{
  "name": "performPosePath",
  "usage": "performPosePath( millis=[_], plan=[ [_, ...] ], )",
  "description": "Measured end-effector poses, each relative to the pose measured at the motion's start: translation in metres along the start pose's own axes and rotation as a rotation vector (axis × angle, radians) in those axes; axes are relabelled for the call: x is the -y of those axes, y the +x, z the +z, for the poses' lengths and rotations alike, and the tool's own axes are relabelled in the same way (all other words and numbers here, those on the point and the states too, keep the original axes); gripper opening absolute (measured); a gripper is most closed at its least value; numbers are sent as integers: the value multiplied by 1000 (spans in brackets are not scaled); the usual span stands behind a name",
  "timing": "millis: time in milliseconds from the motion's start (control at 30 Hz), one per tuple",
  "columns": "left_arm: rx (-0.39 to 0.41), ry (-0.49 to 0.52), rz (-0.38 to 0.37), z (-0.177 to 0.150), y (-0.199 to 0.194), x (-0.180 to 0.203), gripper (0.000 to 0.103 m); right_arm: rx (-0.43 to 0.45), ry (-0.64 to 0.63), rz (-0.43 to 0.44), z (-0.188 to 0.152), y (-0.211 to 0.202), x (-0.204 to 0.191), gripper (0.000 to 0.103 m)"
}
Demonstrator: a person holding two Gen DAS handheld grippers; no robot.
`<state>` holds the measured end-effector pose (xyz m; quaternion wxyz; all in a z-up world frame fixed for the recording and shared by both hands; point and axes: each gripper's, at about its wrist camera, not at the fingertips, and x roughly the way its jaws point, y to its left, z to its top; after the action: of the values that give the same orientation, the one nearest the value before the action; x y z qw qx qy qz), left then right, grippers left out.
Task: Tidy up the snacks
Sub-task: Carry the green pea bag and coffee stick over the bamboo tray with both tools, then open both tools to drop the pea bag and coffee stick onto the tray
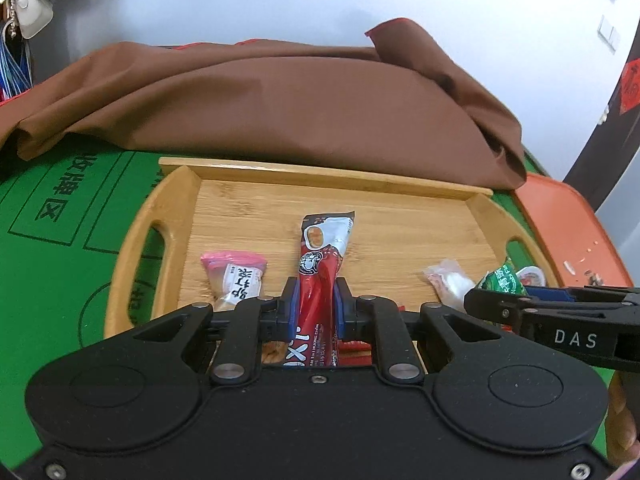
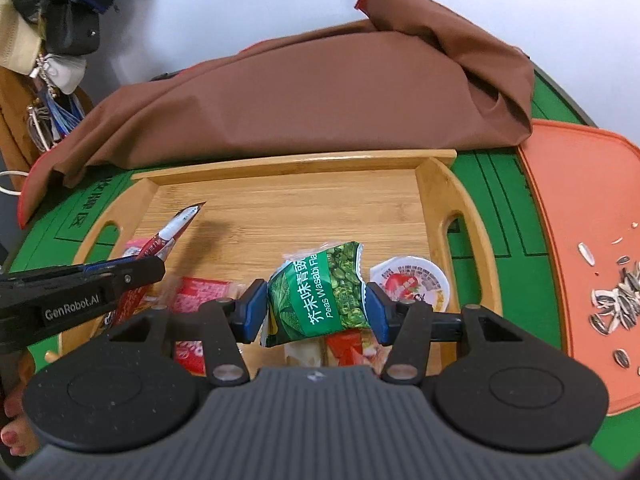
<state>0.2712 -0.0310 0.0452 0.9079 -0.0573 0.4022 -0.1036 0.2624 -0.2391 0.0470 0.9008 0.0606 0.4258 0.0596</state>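
Note:
My left gripper (image 1: 316,304) is shut on a long red stick sachet (image 1: 320,264), held over the near part of a bamboo tray (image 1: 392,216). My right gripper (image 2: 316,304) is shut on a green wasabi peas packet (image 2: 320,292) above the same tray (image 2: 304,200). In the tray lie a pink-topped candy packet (image 1: 236,272), a white-and-pink wrapped sweet (image 1: 448,280), a red-and-white packet (image 2: 200,296) and a small round jelly cup (image 2: 412,280). The left gripper (image 2: 132,272) with its sachet (image 2: 176,228) shows at the left of the right wrist view. The right gripper (image 1: 504,300) with its green packet (image 1: 502,280) shows at the right of the left wrist view.
A brown cloth (image 1: 280,104) is heaped behind the tray on the green table mat (image 1: 52,240). An orange tray (image 2: 580,216) with sunflower seeds (image 2: 616,304) lies to the right. Bags and keys (image 2: 52,40) hang at the far left. A person's hand (image 2: 16,428) shows at the lower left.

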Motion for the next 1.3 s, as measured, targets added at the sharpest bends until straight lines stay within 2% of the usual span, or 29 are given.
performPosePath(
  millis=[367,567,600,633,733,767,833,1033,1300],
  plan=[
    [-28,26,18,-4,19,10,17,-12,3,9,1,16,2,58],
    [-17,45,33,-6,16,14,18,-12,6,15,-1,14,2,63],
    [-13,48,35,-7,14,15,19,-11,6,20,-1,13,2,68],
    [-7,54,38,-7,12,15,23,-9,6,23,-2,11,2,72],
    [16,79,44,-11,1,19,36,1,0,32,-5,5,0,74],
    [24,86,44,-13,-3,20,37,4,-1,33,-6,3,-1,75],
    [38,98,45,-16,-11,21,45,14,-7,36,-7,-3,-2,79],
    [70,119,58,-25,-34,17,59,47,-17,51,-13,-24,-7,88],
    [108,149,74,-48,-68,9,78,78,-59,77,-33,-51,-19,90]
  ],
)
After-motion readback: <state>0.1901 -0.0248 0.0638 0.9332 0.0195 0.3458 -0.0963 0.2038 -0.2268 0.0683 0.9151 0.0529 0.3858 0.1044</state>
